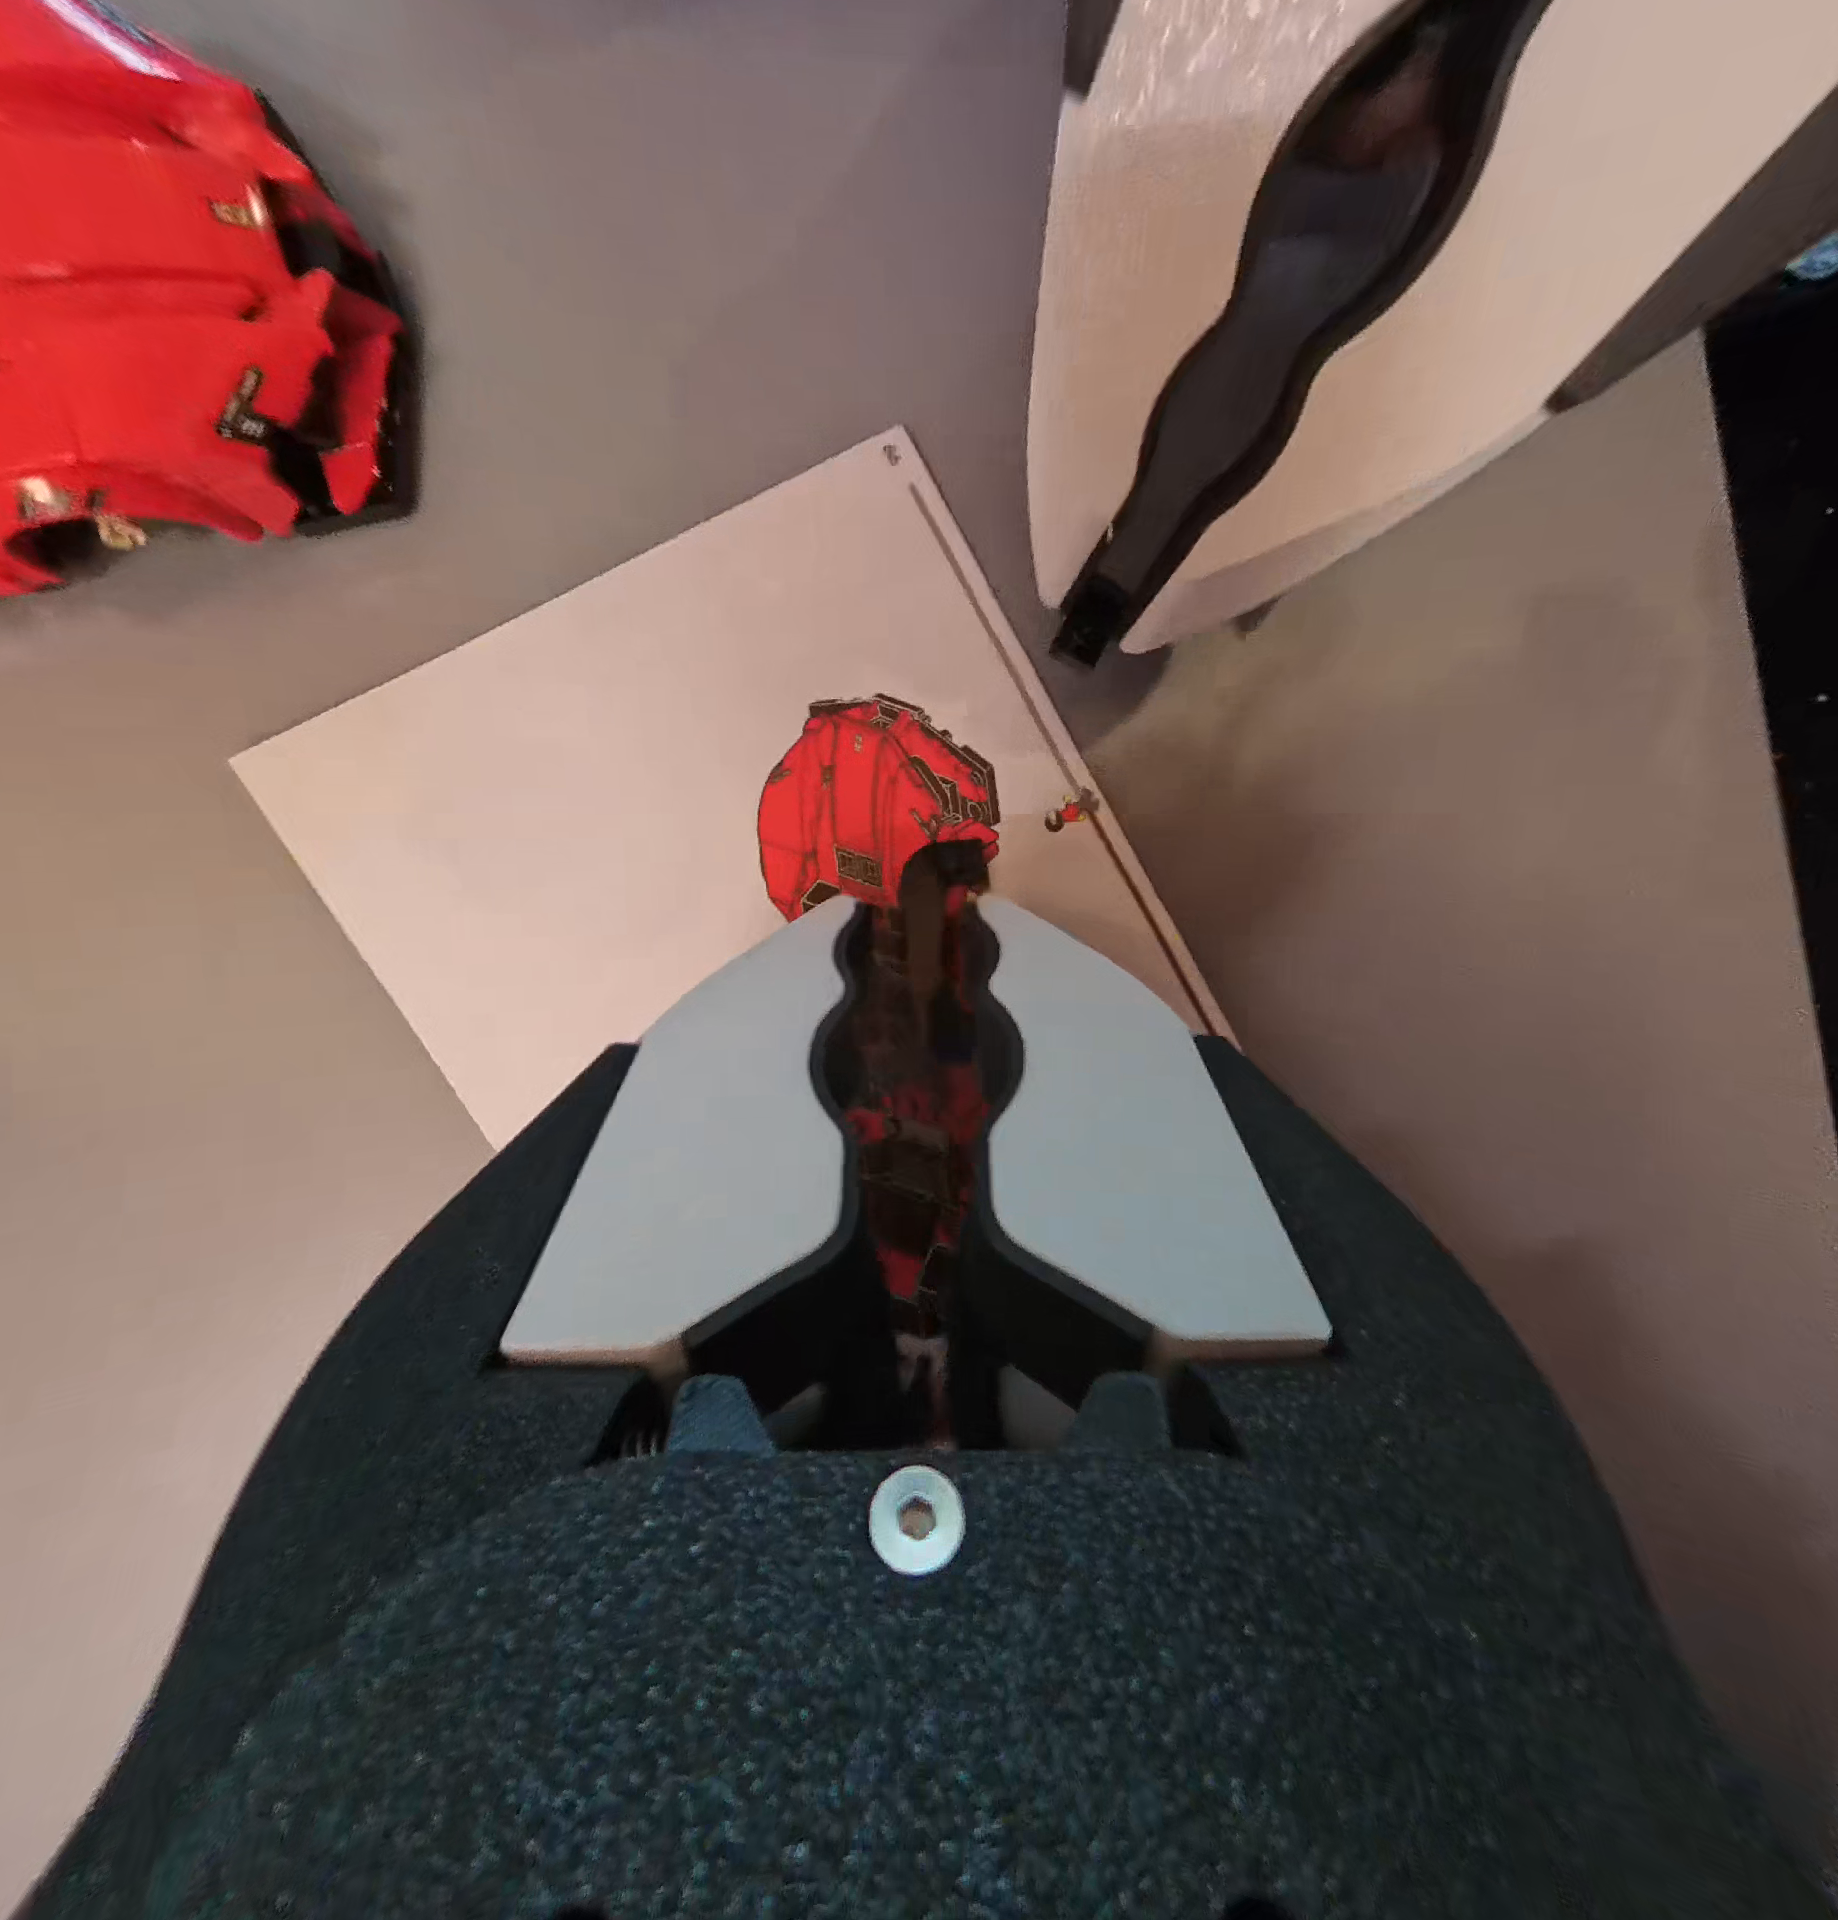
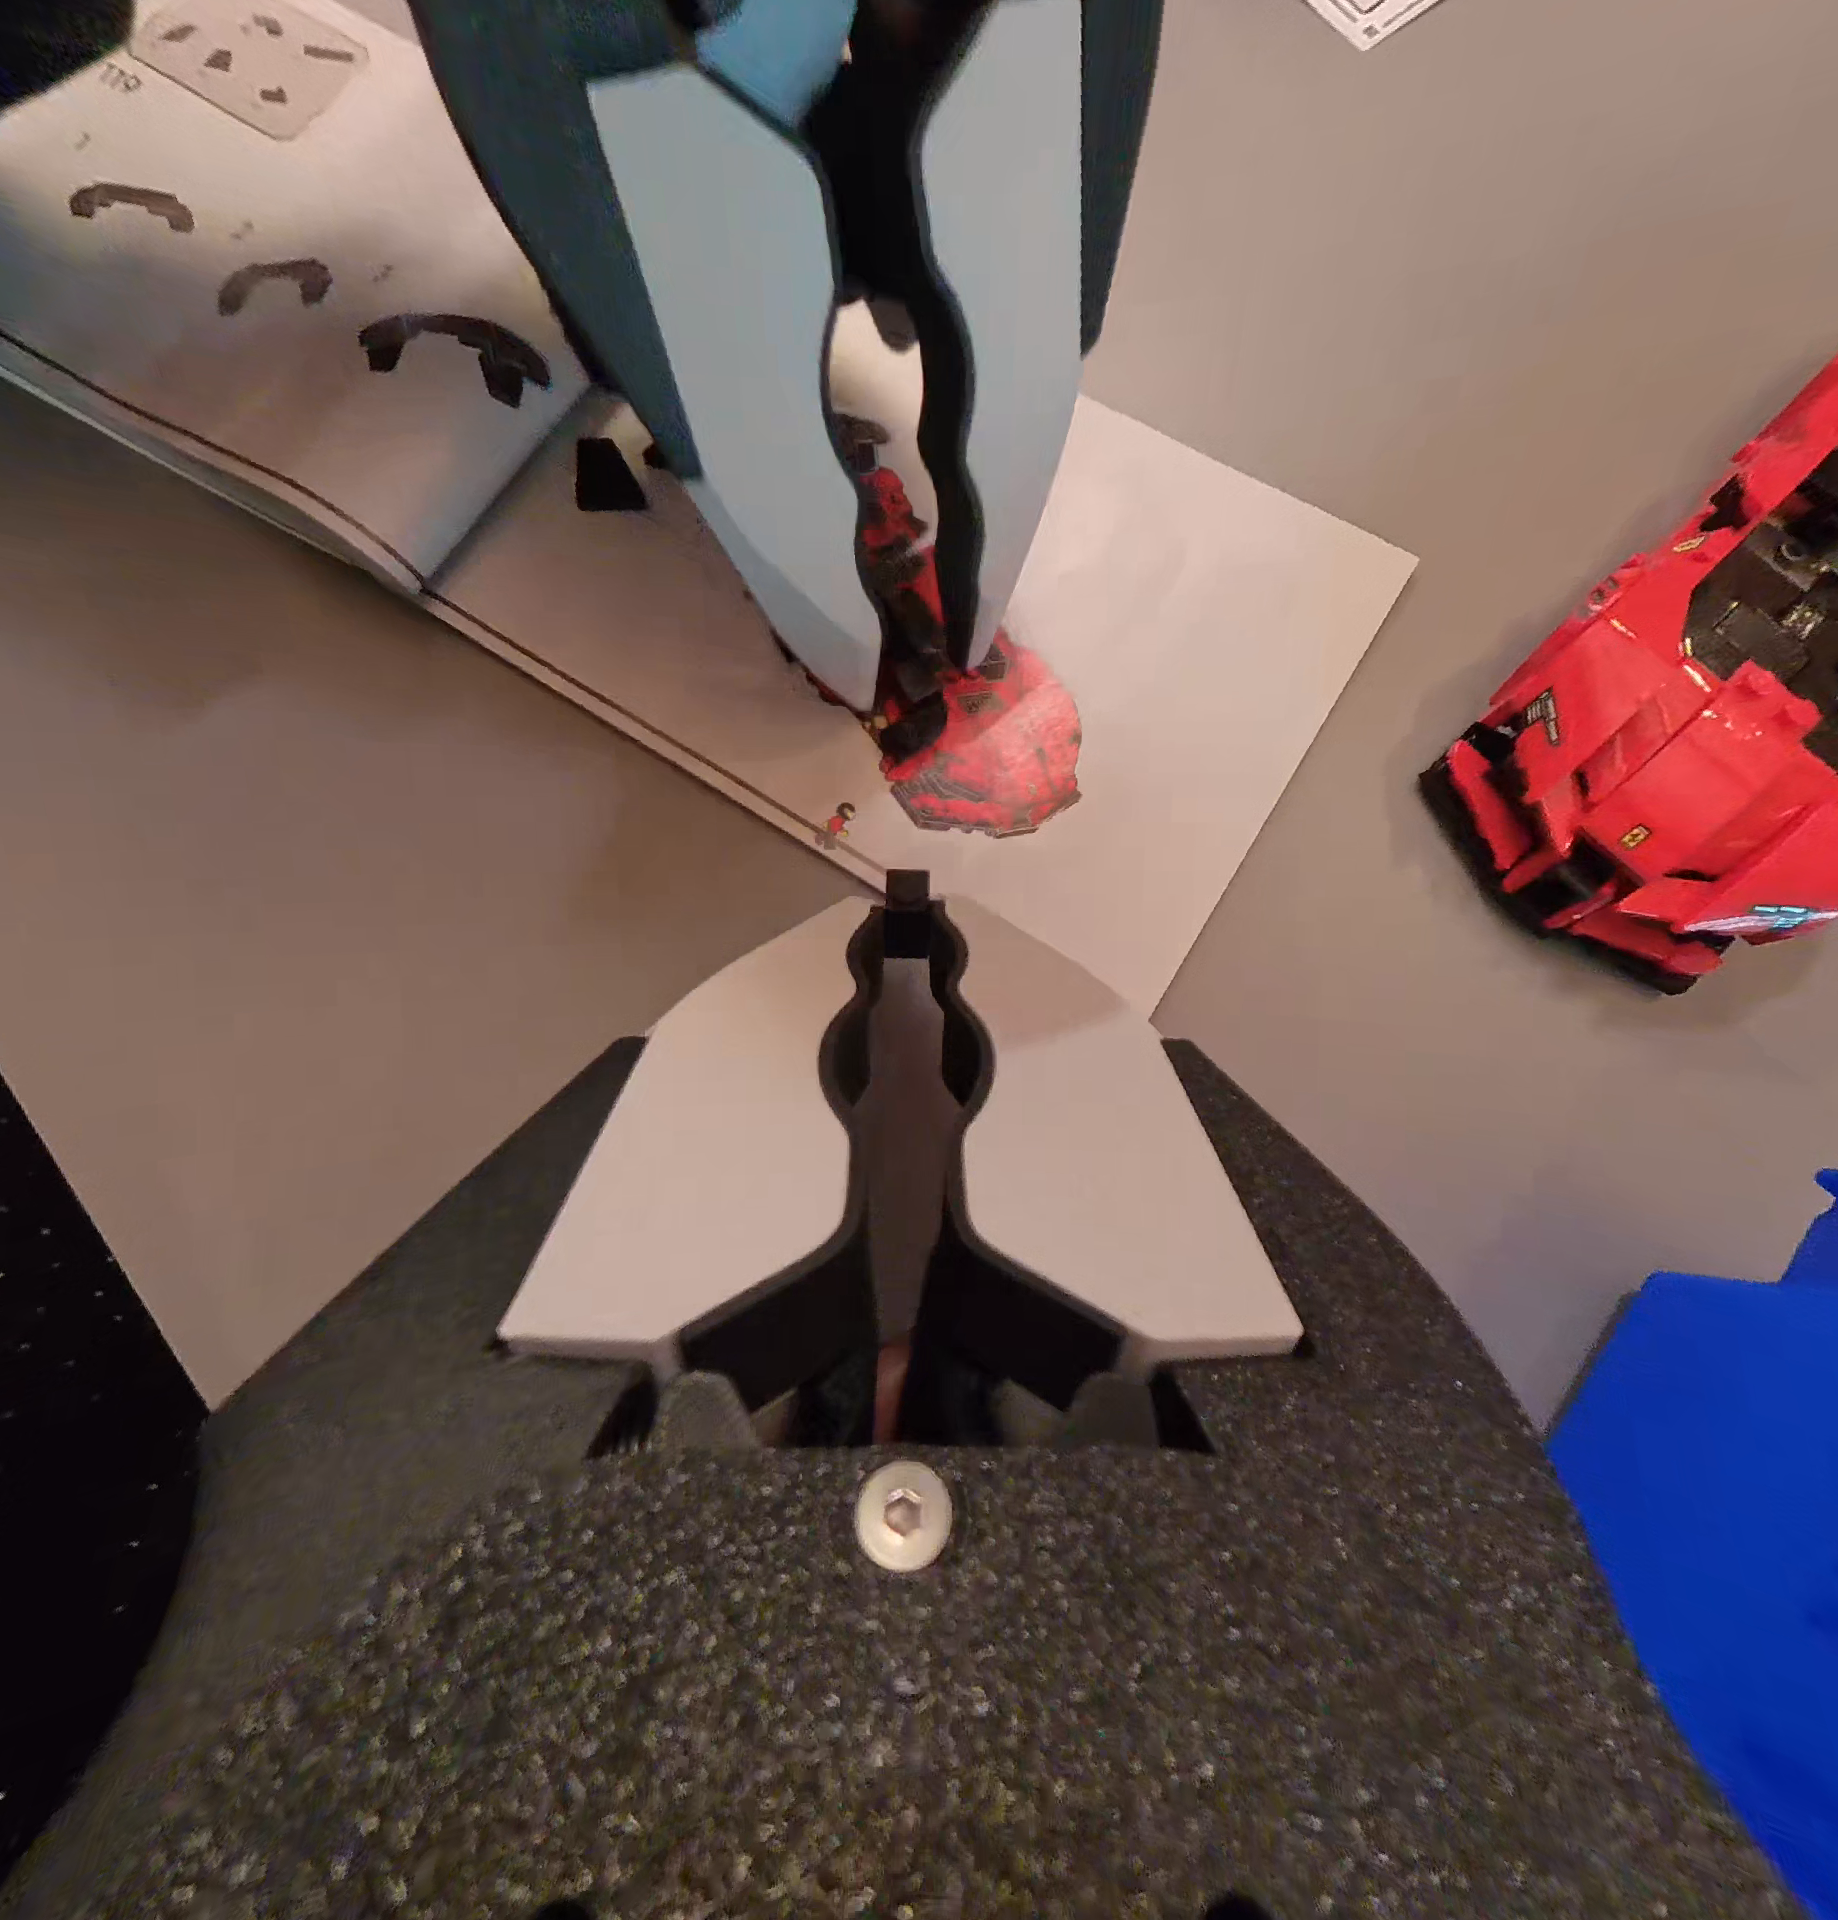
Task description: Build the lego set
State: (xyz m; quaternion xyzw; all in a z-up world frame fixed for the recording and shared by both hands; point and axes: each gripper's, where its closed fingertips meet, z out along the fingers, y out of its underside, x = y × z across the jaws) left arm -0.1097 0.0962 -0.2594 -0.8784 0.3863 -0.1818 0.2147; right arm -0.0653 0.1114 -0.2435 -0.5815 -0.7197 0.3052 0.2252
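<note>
The left gripper is nearly closed, its pale fingers leaving only a narrow wavy slit. Its tips sit over the open instruction booklet, right above a printed red car picture; red and black shapes show through the slit, but whether they are a held piece or only the print beneath cannot be told.

The right gripper is closed on a small black brick, pinched at its very tips. It hovers over the near edge of the booklet, just beside the fold, close to the left gripper, which comes down from above onto the same red picture. In the left wrist view the right gripper appears at upper right with the black brick at its tip.

The red lego car, partly built with black parts showing on top, rests on the grey surface well apart from the booklet; in the left wrist view the car lies at upper left. A blue bin stands at the right edge.
</note>
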